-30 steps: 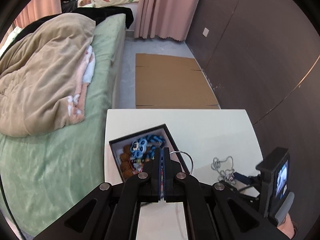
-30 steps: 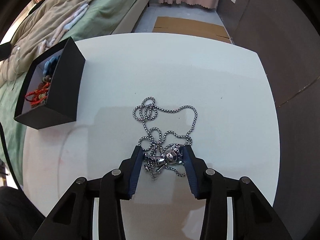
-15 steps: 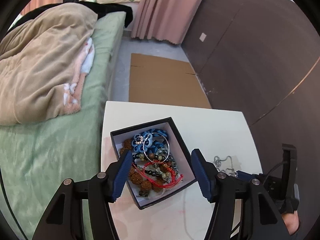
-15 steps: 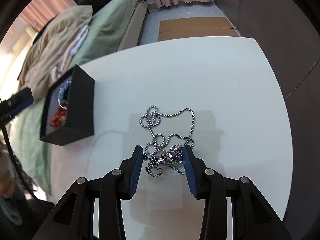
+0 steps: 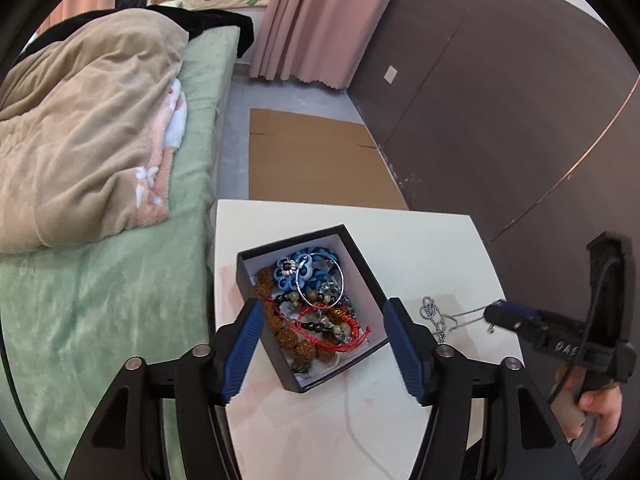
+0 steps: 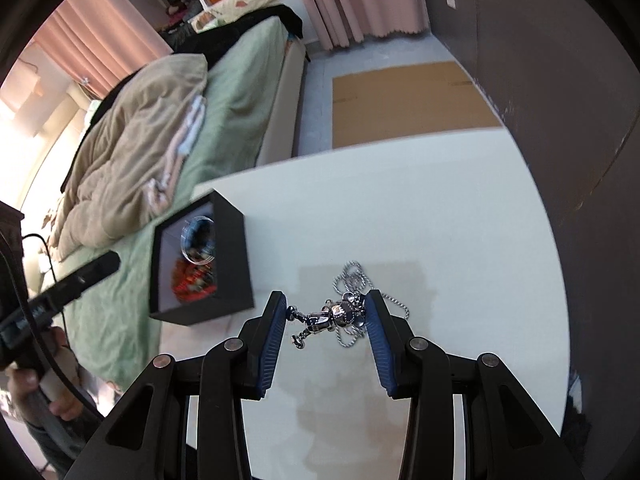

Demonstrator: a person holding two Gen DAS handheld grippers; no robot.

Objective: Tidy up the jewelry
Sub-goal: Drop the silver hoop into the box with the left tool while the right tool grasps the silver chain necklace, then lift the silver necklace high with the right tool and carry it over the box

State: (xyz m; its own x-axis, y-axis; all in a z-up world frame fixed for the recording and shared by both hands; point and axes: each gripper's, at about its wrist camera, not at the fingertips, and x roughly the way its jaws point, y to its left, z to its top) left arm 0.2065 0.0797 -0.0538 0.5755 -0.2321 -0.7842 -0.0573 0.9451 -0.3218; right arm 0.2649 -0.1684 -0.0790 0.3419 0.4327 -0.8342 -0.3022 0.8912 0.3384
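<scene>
A: Jewelry, item one: silver chain necklace [image 6: 352, 280] with a mouse-figure pendant [image 6: 332, 317]. Location?

B: Pendant spans the two pads of the right gripper [image 6: 326, 316], jaws clamped on it at a fair width. The chain hangs from it, blurred, with the white worktop [image 6: 460, 240] behind. Whether its lower loops touch the surface cannot be told. In the left view the chain [image 5: 434, 316] runs from the worktop [image 5: 420, 240] to the right gripper's tip [image 5: 498, 314].

A: Containers?

B: One black box [image 5: 362, 258], white-lined, lidless, near the worktop's left edge beside the green bed [image 5: 100, 300]. Contents: blue flower piece [image 5: 294, 268], thin silver hoop [image 5: 320, 280] lying on top, brown bead bracelet [image 5: 288, 330], red cord bracelet [image 5: 332, 328], dark and pale beads tangled between. Lower layers hidden.

A: Left gripper?

B: The left gripper [image 5: 320, 344] has its jaws wide apart, holding nothing, straddling the box's near corner from above.

A: Writing?

B: Pale letters on the right gripper's body, roughly "DAS"; the rest is cut off. The hand [image 5: 596, 412] on its handle is only partly in frame.
</scene>
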